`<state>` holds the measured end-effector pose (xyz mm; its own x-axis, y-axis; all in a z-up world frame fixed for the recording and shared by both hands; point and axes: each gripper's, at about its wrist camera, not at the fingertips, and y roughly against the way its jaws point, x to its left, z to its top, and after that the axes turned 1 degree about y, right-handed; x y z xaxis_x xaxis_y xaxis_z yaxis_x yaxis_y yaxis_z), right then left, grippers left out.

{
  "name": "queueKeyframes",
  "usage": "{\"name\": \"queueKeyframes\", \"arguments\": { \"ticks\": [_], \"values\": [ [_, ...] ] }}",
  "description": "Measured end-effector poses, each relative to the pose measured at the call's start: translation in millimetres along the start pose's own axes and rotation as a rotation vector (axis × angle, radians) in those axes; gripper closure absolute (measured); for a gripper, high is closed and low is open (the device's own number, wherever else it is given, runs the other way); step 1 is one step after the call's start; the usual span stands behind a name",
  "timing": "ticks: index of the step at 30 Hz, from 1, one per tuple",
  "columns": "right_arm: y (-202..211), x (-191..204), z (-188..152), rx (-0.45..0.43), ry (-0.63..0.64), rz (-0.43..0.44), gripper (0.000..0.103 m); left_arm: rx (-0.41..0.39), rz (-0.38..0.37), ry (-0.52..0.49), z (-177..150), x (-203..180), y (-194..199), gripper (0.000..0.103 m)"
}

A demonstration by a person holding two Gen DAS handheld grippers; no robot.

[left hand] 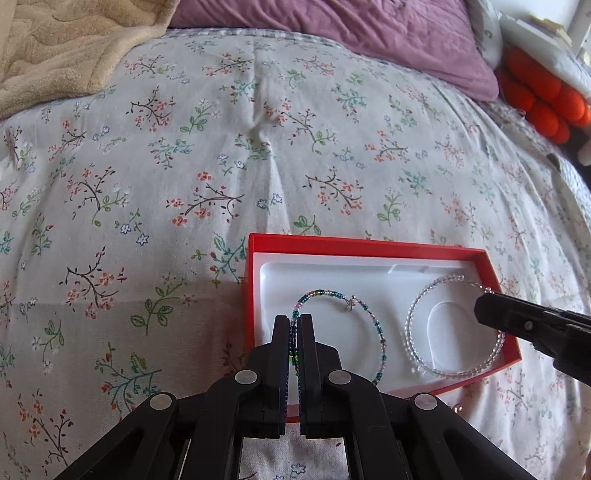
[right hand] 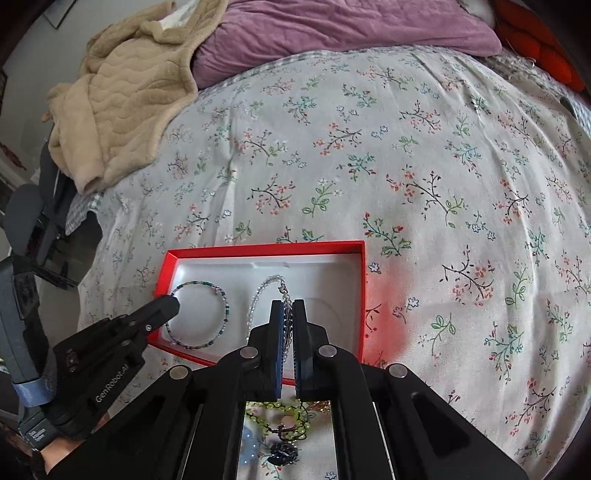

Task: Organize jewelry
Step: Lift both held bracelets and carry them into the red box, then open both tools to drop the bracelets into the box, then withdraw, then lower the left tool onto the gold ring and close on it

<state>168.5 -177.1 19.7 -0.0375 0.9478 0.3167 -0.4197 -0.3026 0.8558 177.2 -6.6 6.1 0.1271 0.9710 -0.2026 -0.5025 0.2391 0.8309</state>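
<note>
Setting: a red box (left hand: 369,243) with a white moulded insert lies on a floral bedspread (left hand: 221,147); a purple quilt (left hand: 351,22) and a beige blanket (right hand: 129,92) are bunched toward twelve o'clock.
Left gripper (left hand: 294,325): clenched on the near-left arc of the multicoloured beaded bracelet (left hand: 373,325), whose loop hangs or rests over the left half of the insert.
Right gripper (right hand: 288,314): clenched on the clear beaded bracelet (left hand: 417,310), pinching its near side; a small chain tail shows just beyond the tips at twelve o'clock.
Bracelet positions: in the left wrist view the coloured one sits at about six o'clock of the box, the clear one toward three o'clock; the two loops are near each other but apart.
Contact with insert: hard to tell whether either loop is fully down on the white surface or partly lifted.
Step in hand: likely setting both bracelets into the box side by side.
Doing it well: lower until each loop lies flat, keep them from overlapping, then ease the jaws apart without dragging beads.
Other jewellery: a tangle of green beads and a dark pendant (right hand: 284,450) waits below the right gripper at six o'clock.
</note>
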Motion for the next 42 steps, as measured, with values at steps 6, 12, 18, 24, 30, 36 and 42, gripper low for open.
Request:
{"name": "queueKeyframes", "arguments": {
  "ticks": [6,12,18,24,30,36,42],
  "values": [
    [5.5,-6.0,1.3,0.001,-0.007,-0.013,0.085,-0.015,-0.001,-0.016,0.3,-5.9,5.6,0.099],
    [22.4,-4.5,-2.8,-0.02,0.012,-0.012,0.058,-0.036,0.0,-0.058,-4.9,-16.9,21.0,0.078],
    [41.0,-4.8,-13.7,-0.026,0.038,-0.047,0.055,-0.049,0.012,-0.095,-15.7,-21.6,39.6,0.04],
    [58.1,-8.1,-30.5,-0.029,0.058,-0.077,0.043,-0.05,0.042,-0.111,-31.7,-17.5,56.5,0.017],
    [67.5,-9.2,-49.6,-0.019,0.073,-0.103,0.038,-0.014,0.087,-0.129,-47.9,-12.5,60.7,0.01],
    [63.9,-10.6,-70.9,0.032,0.079,-0.119,0.035,0.041,0.093,-0.146,-67.4,-6.4,58.4,0.009],
    [56.6,-11.6,-89.6,0.082,0.114,-0.164,0.035,0.091,0.086,-0.136,-85.2,3.1,53.0,0.009]
  ]
}}
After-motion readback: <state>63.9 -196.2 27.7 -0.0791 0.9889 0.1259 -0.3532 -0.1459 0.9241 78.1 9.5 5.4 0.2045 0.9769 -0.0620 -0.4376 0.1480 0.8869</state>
